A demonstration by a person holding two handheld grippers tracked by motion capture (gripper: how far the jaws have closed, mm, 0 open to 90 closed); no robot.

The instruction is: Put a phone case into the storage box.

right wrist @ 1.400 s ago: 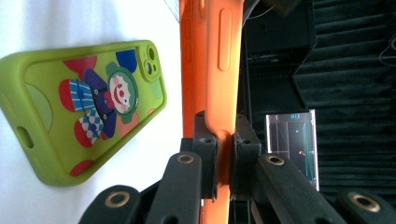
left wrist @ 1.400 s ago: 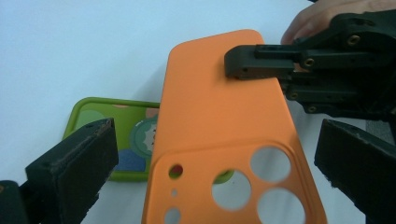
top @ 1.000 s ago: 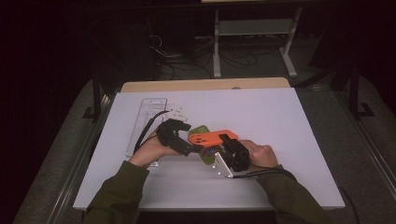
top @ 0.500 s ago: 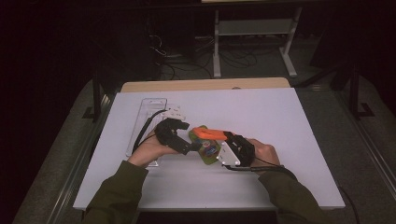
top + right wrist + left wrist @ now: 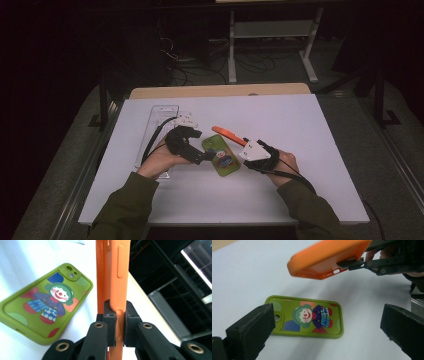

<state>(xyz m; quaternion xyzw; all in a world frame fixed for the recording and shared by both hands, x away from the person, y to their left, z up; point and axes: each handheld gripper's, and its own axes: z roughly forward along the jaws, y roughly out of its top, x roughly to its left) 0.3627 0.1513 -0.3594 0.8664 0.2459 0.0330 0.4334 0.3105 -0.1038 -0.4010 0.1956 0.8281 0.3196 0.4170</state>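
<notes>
The right gripper [image 5: 119, 327] clamps 1 edge of the orange case [image 5: 111, 272], lifted above the green case [image 5: 305, 317] on the table [image 5: 310, 125]. The left gripper [image 5: 324, 332] stands apart around it. A thin-edge pinch – the orange case could slip or twist out.

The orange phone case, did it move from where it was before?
Yes. The orange phone case, pinched in the right gripper, has swung off the green clown case toward the table's right side; the green case stayed put.
</notes>
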